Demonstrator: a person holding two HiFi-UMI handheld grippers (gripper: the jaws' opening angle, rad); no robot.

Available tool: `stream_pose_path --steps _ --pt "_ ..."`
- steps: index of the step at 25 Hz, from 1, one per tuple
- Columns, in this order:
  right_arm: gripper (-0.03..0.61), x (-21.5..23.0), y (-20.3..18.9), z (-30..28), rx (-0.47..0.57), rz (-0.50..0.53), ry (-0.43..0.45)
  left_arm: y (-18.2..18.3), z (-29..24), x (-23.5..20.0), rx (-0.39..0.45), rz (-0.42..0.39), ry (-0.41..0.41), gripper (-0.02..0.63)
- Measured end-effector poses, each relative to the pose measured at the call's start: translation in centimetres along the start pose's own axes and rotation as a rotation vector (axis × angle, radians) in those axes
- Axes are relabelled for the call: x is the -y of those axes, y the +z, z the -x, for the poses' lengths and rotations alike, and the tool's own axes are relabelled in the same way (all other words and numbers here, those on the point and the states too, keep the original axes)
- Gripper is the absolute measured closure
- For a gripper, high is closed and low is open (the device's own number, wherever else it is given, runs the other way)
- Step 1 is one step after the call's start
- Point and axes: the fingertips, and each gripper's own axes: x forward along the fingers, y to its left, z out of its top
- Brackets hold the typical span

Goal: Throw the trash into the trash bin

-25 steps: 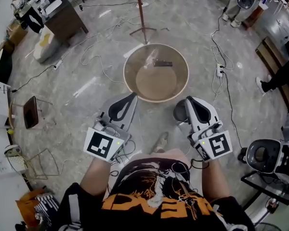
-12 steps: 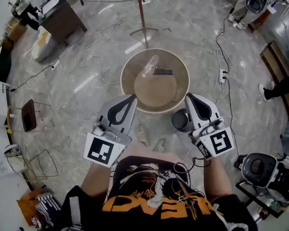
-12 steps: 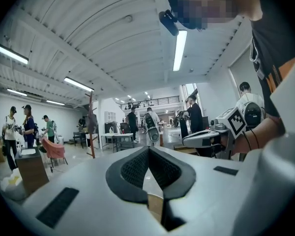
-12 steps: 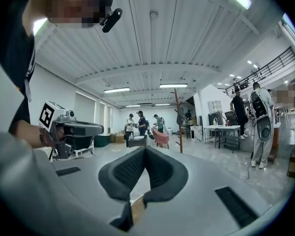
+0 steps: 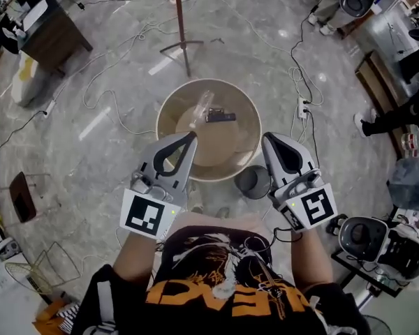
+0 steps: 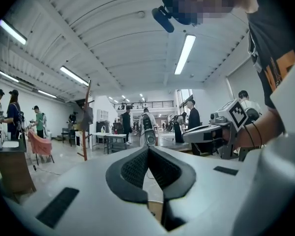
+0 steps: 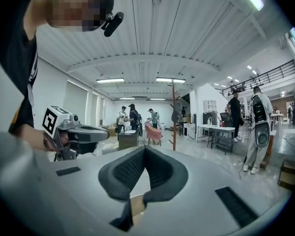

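1. Grippers first: the left gripper (image 5: 188, 142) and the right gripper (image 5: 267, 139) were both shut tight. Nothing was between the jaws of either one.
2. At 12 o'clock from them, just past their tips, the trash bin (image 5: 246, 121) sat on the floor. A clear bottle (image 5: 199, 110) and a dark flat thing (image 5: 220, 116) lay inside it.
3. No trash was in hand, so I think a new piece had to be found, or the job was done. A good throw would mean holding the piece over the middle of the bin and only then letting go, so it missed the rim.
4. At 5 o'clock of the bin, just beside it, a grey round thing (image 5: 253, 181) was on the floor. I could not tell what it was. A foot might bump it.
5. At 11 o'clock stood a thin pole (image 5: 180, 26). Cables (image 5: 112, 96) curled at 10 o'clock and a power strip (image 5: 302, 108) lay at 2 o'clock. Those could trip someone.
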Motion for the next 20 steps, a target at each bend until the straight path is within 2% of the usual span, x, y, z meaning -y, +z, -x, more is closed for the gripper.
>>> stream_pose_path --steps 5,9,12,15,20 --pt "0.565 0.4 -0.2 -4.2 -0.028 -0.013 -0.025 -0.8 -1.6 -4.1 -0.011 0.013 -0.029 0.592" --pt "0.565 0.6 -1.4 -6.9 -0.053 -0.03 -0.007 -1.6 -2.2 -6.4 -0.032 -0.007 -0.028 0.592" --pt "0.565 0.4 -1.3 -8.4 -0.054 -0.026 0.011 -1.8 -2.3 -8.0 -0.029 0.008 -0.007 0.592" --pt "0.565 0.3 -1.1 -9.7 -0.054 -0.021 0.022 -1.4 -2.4 -9.1 -0.019 0.01 0.003 0.592" --pt "0.565 1.0 -2.8 -10.9 -0.074 -0.031 0.04 -2.0 -3.1 -9.8 -0.052 -0.012 0.01 0.592"
